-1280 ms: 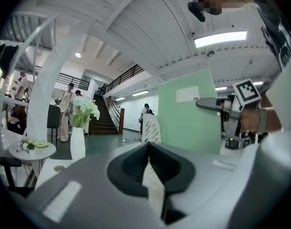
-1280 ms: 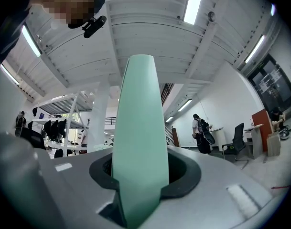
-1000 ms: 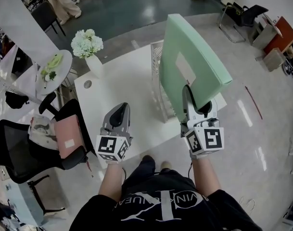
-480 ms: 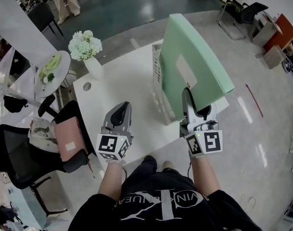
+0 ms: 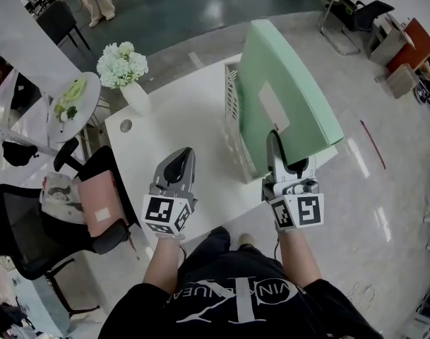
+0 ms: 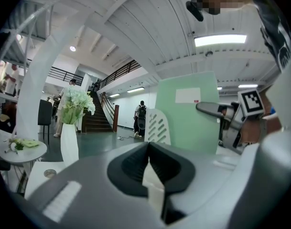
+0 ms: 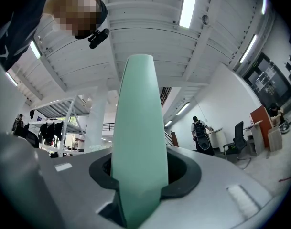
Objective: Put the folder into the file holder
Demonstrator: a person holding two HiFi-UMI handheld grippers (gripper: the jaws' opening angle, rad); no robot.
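Note:
A large pale green folder (image 5: 285, 97) stands upright with a white label on its face. My right gripper (image 5: 273, 136) is shut on its near bottom edge. The folder's spine fills the right gripper view (image 7: 138, 128), wedged between the pads. It hangs just right of the clear slotted file holder (image 5: 234, 119), which stands on the white table (image 5: 179, 119) and is partly hidden behind it. My left gripper (image 5: 181, 157) hovers shut and empty over the table's front left. From the left gripper view, the folder (image 6: 188, 113) rises behind the holder (image 6: 157, 127).
A white vase of white flowers (image 5: 123, 66) stands at the table's far left corner, with a small round grommet (image 5: 126, 126) near it. A black chair holding a pink cushion (image 5: 98, 203) is left of the table. Beyond it is a small round side table (image 5: 73, 101).
The right gripper and the folder have shifted slightly toward the holder. The left gripper has barely moved.

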